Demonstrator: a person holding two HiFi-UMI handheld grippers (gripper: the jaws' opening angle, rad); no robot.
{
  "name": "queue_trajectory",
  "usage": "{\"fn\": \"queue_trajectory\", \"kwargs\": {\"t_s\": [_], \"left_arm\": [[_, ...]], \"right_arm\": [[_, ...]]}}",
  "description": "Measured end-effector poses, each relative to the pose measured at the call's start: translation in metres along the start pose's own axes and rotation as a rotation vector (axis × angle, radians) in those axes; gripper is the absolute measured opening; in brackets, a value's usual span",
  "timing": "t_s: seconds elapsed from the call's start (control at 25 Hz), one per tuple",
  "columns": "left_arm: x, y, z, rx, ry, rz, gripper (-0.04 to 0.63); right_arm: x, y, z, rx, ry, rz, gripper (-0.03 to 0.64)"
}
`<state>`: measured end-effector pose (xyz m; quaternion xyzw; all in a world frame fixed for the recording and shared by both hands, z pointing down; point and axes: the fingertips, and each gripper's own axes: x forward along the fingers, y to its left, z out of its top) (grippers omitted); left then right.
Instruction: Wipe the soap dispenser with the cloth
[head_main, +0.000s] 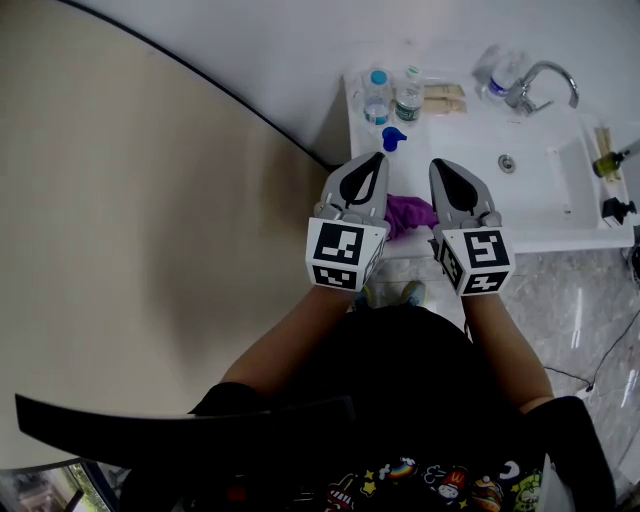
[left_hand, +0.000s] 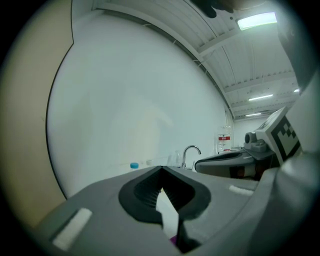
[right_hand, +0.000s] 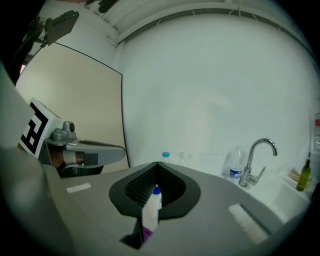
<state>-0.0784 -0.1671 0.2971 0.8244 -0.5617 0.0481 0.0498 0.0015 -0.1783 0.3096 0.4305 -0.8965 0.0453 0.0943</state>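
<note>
While the soap dispenser (head_main: 393, 138) stands untouched on the white surface (head_main: 470, 215), showing its blue top from above, I hold both grippers just short of it at its 6 o'clock. Through the slit of my right gripper's jaws it appears as a white bottle with a blue top (right_hand: 156, 197), well beyond the tips and not between them.

The purple cloth (head_main: 412, 213) lies bunched at the surface's near edge, at 6 o'clock from the dispenser and in the gap between my two grippers. A strip of it shows low in the right gripper view (right_hand: 147, 234), and only a sliver in the left gripper view (left_hand: 173, 241).

My left gripper (head_main: 372, 165) is clenched, tips meeting (left_hand: 161, 172), with nothing in them. My right gripper (head_main: 445, 170) is the same: tips together (right_hand: 159, 167) and empty. They hang side by side, the left at 9 o'clock of the cloth, the right at 3 o'clock.

At the dispenser's 12 o'clock, against the wall, stand two water bottles (head_main: 377, 95) (one blue-capped, the other (head_main: 408, 95) paler). Off at 2 o'clock the faucet (head_main: 545, 78) curves over the sink basin (head_main: 530, 150).
</note>
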Motion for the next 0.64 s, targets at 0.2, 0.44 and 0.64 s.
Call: {"fn": "queue_trajectory", "kwargs": {"t_s": [0.2, 0.44, 0.64], "left_arm": [[-0.002, -0.007, 0.0, -0.009, 0.013, 0.031, 0.001], [0.004, -0.015, -0.005, -0.036, 0.011, 0.082, 0.001], [0.017, -0.029, 0.003, -0.028, -0.012, 0.082, 0.001]], "right_arm": [[-0.005, -0.006, 0.002, -0.005, 0.003, 0.028, 0.023], [-0.009, -0.016, -0.002, -0.036, 0.021, 0.077, 0.023], [-0.017, -0.038, 0.004, -0.05, 0.013, 0.063, 0.023]]}}
